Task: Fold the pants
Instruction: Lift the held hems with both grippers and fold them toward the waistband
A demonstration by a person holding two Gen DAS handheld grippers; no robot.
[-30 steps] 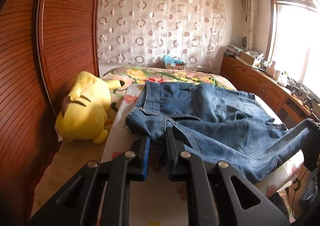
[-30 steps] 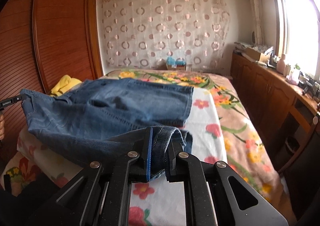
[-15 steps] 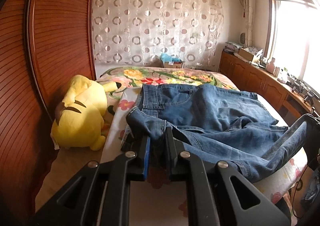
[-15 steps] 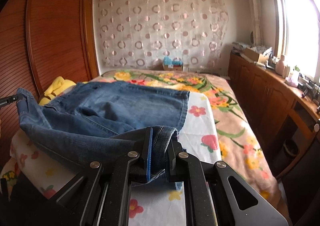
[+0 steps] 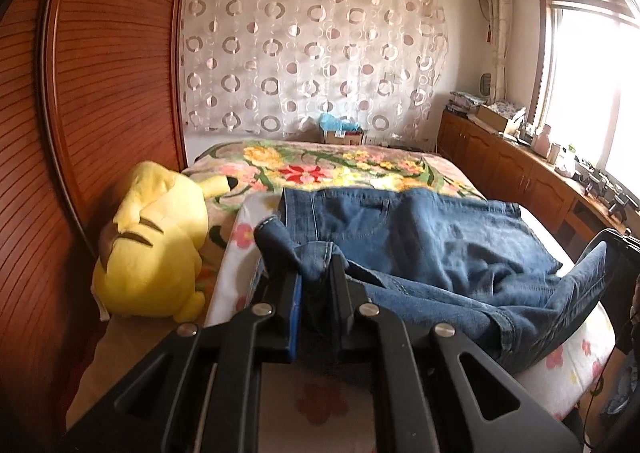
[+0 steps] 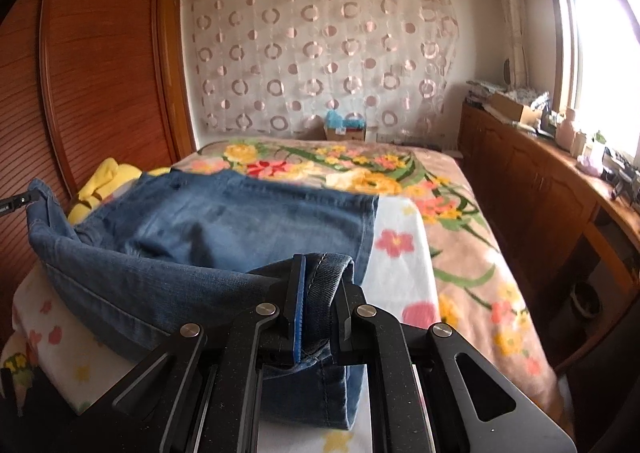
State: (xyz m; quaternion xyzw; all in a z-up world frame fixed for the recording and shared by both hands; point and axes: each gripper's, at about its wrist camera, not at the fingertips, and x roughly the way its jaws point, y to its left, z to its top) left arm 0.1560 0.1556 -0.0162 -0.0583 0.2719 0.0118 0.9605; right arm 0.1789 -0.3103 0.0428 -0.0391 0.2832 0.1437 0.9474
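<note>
Blue denim pants (image 5: 432, 237) lie across the flowered bed, also in the right wrist view (image 6: 224, 221). My left gripper (image 5: 316, 277) is shut on a bunched edge of the pants at the bed's left side. My right gripper (image 6: 320, 277) is shut on a hemmed edge of the pants at the near right side. Both held edges are lifted just above the spread fabric and the strip between them sags. The right gripper shows at the far right of the left wrist view (image 5: 616, 249). The left gripper's tip shows at the left edge of the right wrist view (image 6: 16, 203).
A yellow plush toy (image 5: 152, 245) lies on the bed's left side next to the wooden wardrobe (image 5: 80, 113). A wooden cabinet (image 6: 560, 205) with clutter runs under the window on the right. A small box (image 5: 344, 137) stands past the bed's far end.
Both grippers have moved forward over the bed with the held edges, which sit lower now. More of the pants lies flat on the bed.
</note>
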